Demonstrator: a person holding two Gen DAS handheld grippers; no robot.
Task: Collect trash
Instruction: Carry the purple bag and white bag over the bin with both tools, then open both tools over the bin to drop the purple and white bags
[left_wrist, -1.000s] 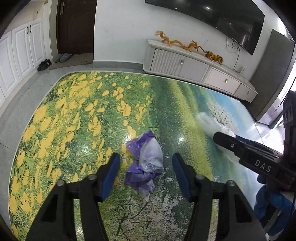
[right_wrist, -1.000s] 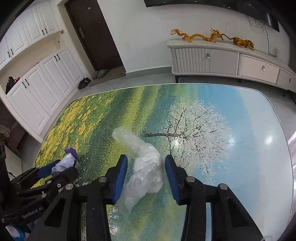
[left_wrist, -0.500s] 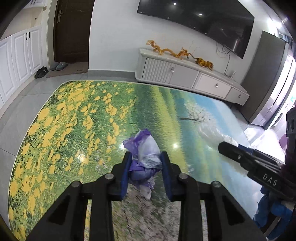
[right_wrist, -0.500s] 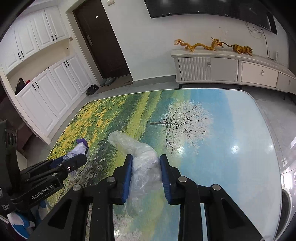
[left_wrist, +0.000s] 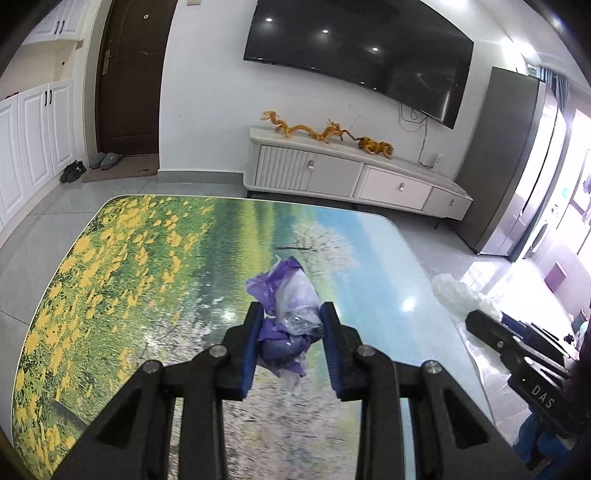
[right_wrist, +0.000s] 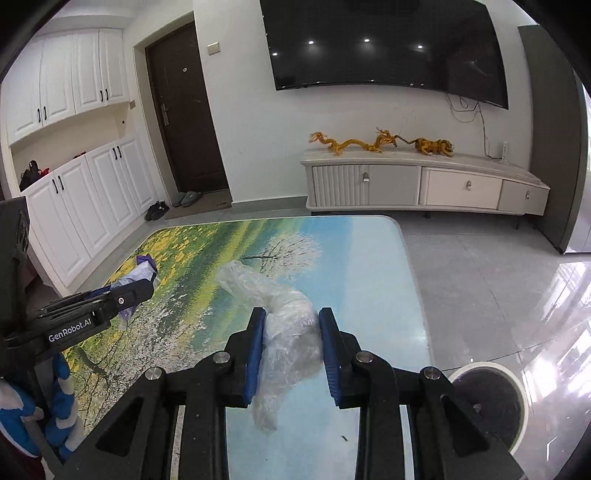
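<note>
A crumpled purple and clear plastic wrapper (left_wrist: 290, 317) hangs between the blue pads of my left gripper (left_wrist: 291, 341), which is shut on it and holds it above the landscape-print table (left_wrist: 129, 266). My right gripper (right_wrist: 291, 345) is shut on a bunch of clear plastic film (right_wrist: 286, 325), also lifted off the table (right_wrist: 369, 280). From the right wrist, the left gripper (right_wrist: 138, 291) shows at the left edge with the purple wrapper (right_wrist: 142, 271). From the left wrist, the right gripper's black finger (left_wrist: 517, 347) and the clear film (left_wrist: 458, 295) show at the right.
A round bin with a white rim (right_wrist: 489, 402) stands on the floor right of the table. A white TV cabinet (right_wrist: 424, 181) with golden dragon figures lines the far wall under a wall-mounted TV. White cupboards (right_wrist: 74, 206) and a dark door (right_wrist: 184, 118) stand at the left. A blue sleeve (right_wrist: 22, 417) is low left.
The left gripper shut on the purple wrapper, the right tightened on the clear film. Both then rose off the table and tilted up; the far wall and TV fill more of each view.
</note>
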